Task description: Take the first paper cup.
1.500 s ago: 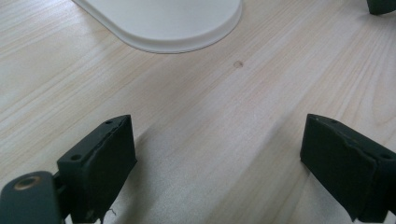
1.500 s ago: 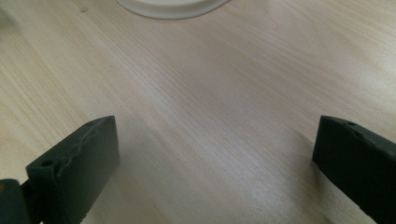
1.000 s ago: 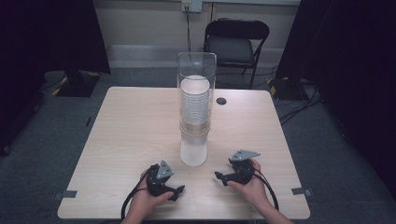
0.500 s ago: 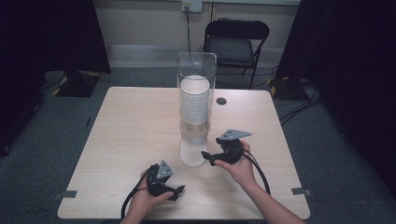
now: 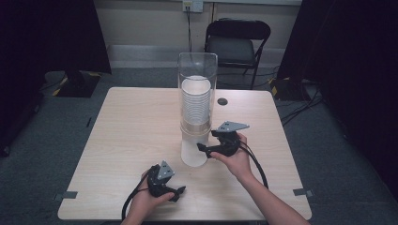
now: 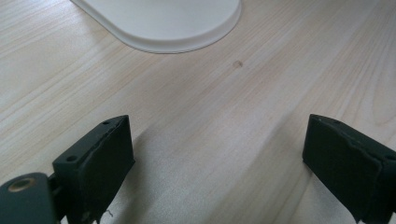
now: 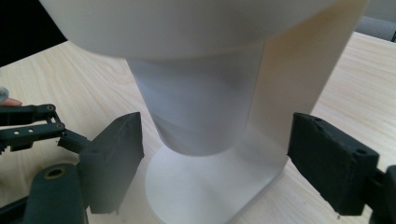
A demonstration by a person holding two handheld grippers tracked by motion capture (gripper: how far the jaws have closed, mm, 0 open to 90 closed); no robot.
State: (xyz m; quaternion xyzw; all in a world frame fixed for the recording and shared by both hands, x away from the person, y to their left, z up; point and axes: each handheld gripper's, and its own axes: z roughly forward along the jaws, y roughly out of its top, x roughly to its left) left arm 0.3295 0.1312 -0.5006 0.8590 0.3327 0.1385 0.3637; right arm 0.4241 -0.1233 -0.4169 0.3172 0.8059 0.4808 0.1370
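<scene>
High view shows the right gripper [image 5: 202, 148] raised beside the dispenser [image 5: 197, 84] at mid table, its jaws just closing a little yet apart, with the lowest cup [image 7: 198, 116] between them, untouched. Left gripper [image 5: 180, 191] rests spread and empty on the table [image 5: 122, 131]. Next, I judge, right must advance, pinch that cup and pull down.

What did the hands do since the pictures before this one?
The right gripper lifted off the table and moved in toward the bottom cup hanging under the cup dispenser. Its jaws have just been closing a little, but they are open beside the cup, not touching it. The left gripper stayed resting on the table, jaws open. The dispenser did not move.
</scene>
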